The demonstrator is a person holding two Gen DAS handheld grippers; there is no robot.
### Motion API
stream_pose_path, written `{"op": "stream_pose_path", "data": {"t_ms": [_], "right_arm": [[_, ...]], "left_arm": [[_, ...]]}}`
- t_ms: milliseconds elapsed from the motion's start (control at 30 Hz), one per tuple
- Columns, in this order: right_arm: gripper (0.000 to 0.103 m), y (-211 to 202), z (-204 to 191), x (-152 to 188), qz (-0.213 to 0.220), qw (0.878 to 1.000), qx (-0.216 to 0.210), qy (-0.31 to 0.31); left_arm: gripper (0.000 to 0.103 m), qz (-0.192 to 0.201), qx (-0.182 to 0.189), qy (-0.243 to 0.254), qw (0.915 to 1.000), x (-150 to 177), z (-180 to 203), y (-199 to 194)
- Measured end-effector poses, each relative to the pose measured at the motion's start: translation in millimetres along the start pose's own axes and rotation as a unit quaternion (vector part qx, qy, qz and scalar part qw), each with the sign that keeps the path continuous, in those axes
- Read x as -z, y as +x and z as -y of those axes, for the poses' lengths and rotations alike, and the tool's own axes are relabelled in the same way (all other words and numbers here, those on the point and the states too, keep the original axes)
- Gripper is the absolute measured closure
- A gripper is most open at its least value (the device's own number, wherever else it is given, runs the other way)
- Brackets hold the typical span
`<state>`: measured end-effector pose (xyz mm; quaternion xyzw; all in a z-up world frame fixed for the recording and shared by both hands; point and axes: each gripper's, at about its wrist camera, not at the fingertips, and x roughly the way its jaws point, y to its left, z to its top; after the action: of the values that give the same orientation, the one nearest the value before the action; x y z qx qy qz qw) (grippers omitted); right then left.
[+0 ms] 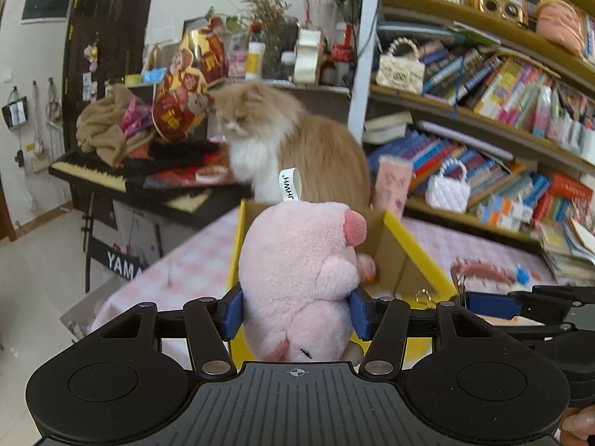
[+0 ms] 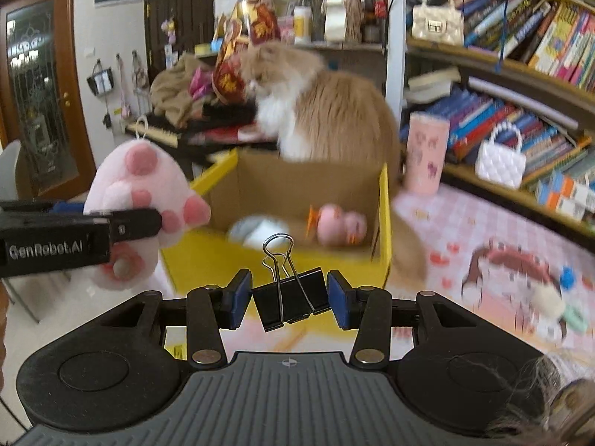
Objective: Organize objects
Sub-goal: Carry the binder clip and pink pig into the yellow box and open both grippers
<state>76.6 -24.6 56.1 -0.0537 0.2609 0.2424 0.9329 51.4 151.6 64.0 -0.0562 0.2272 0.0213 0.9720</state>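
My left gripper (image 1: pixel 295 314) is shut on a pink plush pig (image 1: pixel 297 271) and holds it in the air in front of a yellow-edged cardboard box (image 1: pixel 420 260). The pig also shows in the right wrist view (image 2: pixel 148 193), left of the box (image 2: pixel 297 193), with the left gripper's finger across it. My right gripper (image 2: pixel 290 299) is shut on a black binder clip (image 2: pixel 290 297) just before the box's near wall. Inside the box lie a small pink plush (image 2: pixel 340 225) and a blurred white-grey item (image 2: pixel 260 232).
An orange and white cat (image 2: pixel 327 107) sits behind the box on the pink checked table (image 2: pixel 465 219). A pink cup (image 2: pixel 425 152) stands right of the box. Small toys (image 2: pixel 520 271) lie on the table at right. Bookshelves (image 2: pixel 520 74) fill the right side. A cluttered keyboard (image 1: pixel 111 174) stands at left.
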Motion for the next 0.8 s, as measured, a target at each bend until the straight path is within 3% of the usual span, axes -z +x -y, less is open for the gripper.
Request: {"op": "stream_pose_path", "data": {"t_ms": [200, 567, 800], "right_arm": [[0.061, 34, 14, -35, 0.027, 0.999, 0.014, -0.029], [0.061, 124, 34, -28, -0.064, 0.995, -0.004, -0.082], [0.061, 133, 35, -29, -0.065, 0.992, -0.045, -0.098]], "left_arm": [[0.048, 0.001, -0.011, -0.010, 0.9999, -23, 8, 42], [0.048, -0.056, -0.048, -0.015, 0.9972, -12, 18, 116], [0.047, -0.081, -0.054, -0.029, 0.9949, -7, 19, 140]]}}
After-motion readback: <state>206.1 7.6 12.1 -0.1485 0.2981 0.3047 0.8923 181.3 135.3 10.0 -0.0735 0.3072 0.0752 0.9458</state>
